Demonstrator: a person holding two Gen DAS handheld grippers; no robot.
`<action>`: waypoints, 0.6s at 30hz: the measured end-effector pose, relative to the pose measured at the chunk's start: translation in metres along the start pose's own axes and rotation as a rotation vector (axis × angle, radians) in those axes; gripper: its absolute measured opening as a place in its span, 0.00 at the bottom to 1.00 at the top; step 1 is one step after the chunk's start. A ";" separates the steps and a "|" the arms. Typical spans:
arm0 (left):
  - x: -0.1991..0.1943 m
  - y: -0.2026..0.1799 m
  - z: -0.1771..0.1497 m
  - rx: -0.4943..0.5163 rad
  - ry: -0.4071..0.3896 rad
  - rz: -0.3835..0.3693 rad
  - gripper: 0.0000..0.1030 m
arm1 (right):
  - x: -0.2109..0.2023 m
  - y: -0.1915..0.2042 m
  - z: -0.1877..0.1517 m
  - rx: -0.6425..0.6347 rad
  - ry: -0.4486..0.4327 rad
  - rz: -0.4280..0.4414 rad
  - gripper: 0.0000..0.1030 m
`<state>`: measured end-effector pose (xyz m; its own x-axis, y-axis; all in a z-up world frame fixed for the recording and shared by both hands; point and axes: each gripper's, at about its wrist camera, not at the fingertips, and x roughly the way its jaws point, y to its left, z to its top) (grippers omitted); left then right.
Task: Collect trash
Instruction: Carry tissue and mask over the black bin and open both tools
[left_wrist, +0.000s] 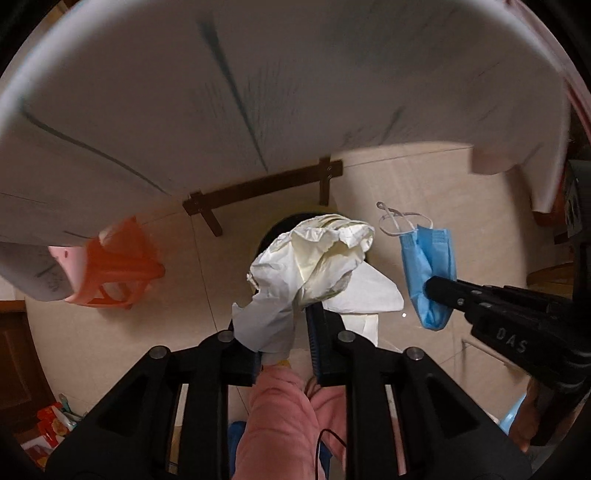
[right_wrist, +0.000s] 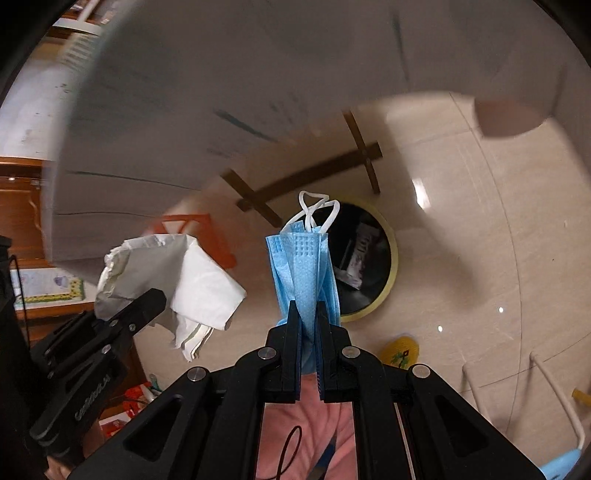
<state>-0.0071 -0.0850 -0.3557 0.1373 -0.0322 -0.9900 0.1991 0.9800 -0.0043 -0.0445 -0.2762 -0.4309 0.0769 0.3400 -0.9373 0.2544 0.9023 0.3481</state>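
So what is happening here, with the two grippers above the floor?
A person is collecting trash with two hand-held grippers. The left gripper holds crumpled white paper, and the right gripper is shut on a folded blue mask. Both hang above the tiled floor, over a round bin with a yellow rim and dark inside. Neither piece has been dropped in yet.

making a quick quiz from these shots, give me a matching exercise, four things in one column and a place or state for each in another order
Things:
1. blue face mask
2. crumpled white paper
3. bin with yellow rim
4. orange stool

Places or states:
A. on the floor, partly under the white table
B. pinched in the right gripper
C. on the floor below, dark inside
D. between the left gripper's fingers

Pairs: 1-B, 2-D, 3-C, 4-A
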 end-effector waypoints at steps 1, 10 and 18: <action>0.017 0.002 0.001 -0.008 0.006 -0.001 0.17 | 0.018 -0.004 0.002 0.003 0.008 -0.004 0.05; 0.107 0.018 0.005 -0.026 0.041 -0.023 0.41 | 0.144 -0.034 0.019 0.064 0.065 -0.054 0.29; 0.122 0.030 0.001 -0.035 0.038 -0.001 0.41 | 0.155 -0.037 0.028 0.064 0.023 -0.076 0.31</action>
<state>0.0168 -0.0598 -0.4762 0.0999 -0.0265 -0.9946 0.1653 0.9862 -0.0097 -0.0150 -0.2649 -0.5894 0.0332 0.2777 -0.9601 0.3195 0.9073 0.2735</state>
